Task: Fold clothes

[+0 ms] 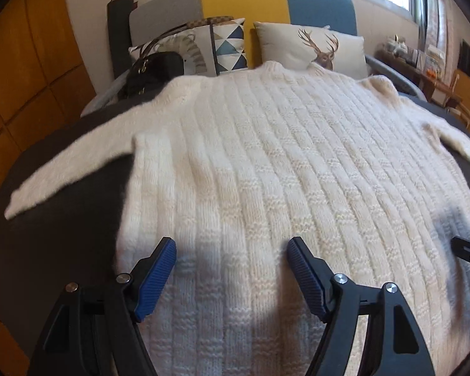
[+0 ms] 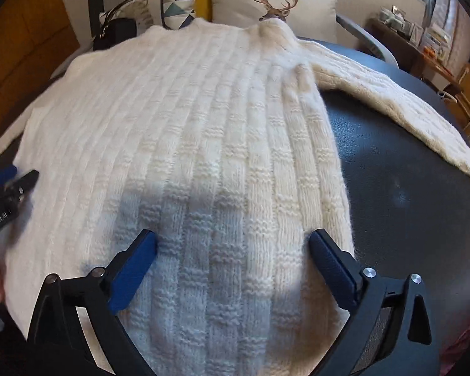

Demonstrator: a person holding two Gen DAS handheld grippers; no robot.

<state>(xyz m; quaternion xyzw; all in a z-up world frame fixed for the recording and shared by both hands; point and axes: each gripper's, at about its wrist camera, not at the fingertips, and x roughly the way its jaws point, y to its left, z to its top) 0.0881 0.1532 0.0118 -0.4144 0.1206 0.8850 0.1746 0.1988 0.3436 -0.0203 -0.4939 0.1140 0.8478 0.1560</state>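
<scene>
- The near hem of the white knitted sweater (image 1: 266, 163) is cut off below both views; whether it reaches the edge of the dark table (image 1: 62, 219) cannot be told.
- The sweater's collar, at the far end ahead of both tools, partly covers the foot of the deer cushion (image 1: 316, 47).
- The black handbag (image 1: 155, 72), far ahead and left of the left hand-held gripper (image 1: 232, 250), is half hidden behind the sweater's shoulder.
- In the left view the right tool shows only as a blurred black part at the right frame edge; in the right view the left tool is a blurred sliver at the left edge.
- Left hand-held gripper: jaws stand well apart, blue pads (image 1: 155, 279) hovering over the sweater's body near its left side edge; nothing is between them. Contact with the knit cannot be told.
- Right hand-held gripper (image 2: 233, 244): jaws spread wide, empty, above the sweater's body close to its right side edge.
- The sweater lies flat on the table, body spread, both sleeves angled outward.
- Left sleeve (image 1: 69, 172) runs out to the left of the left tool, with bare table between sleeve and body.
- Right sleeve (image 2: 398, 103) runs out ahead and to the right of the right tool; a broad bare stretch of table lies just right of it.
</scene>
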